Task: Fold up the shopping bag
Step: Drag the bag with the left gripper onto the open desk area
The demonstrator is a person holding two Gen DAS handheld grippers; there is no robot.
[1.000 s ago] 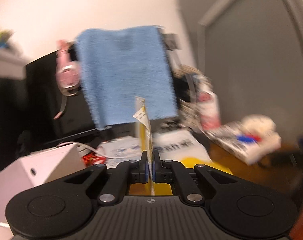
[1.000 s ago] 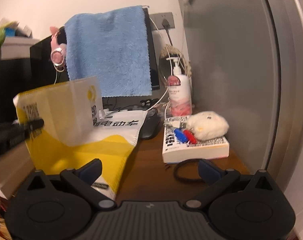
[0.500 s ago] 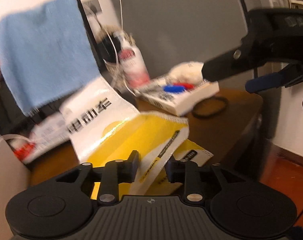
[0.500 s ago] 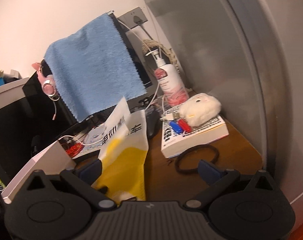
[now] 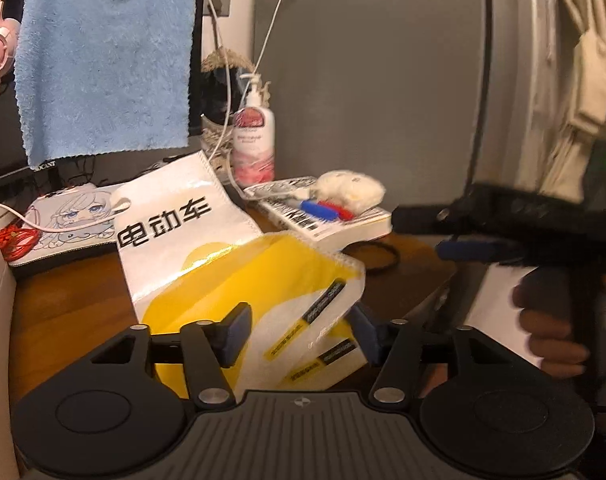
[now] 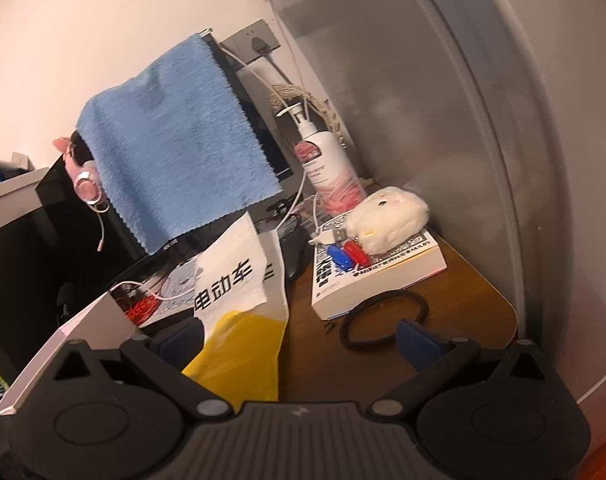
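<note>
Both grippers open over a half-folded shopping bag (image 5: 207, 264) on the worktop (image 5: 67, 304).
Left gripper (image 5: 297, 334) and right gripper (image 6: 299, 338) hold nothing, fingers spread; the loose yellow flap may spring open, or slide off the near edge.

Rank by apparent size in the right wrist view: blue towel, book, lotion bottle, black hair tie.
1. blue towel
2. book
3 and 4. lotion bottle and black hair tie look alike; the tie lies nearer the camera, so unsure.
</note>
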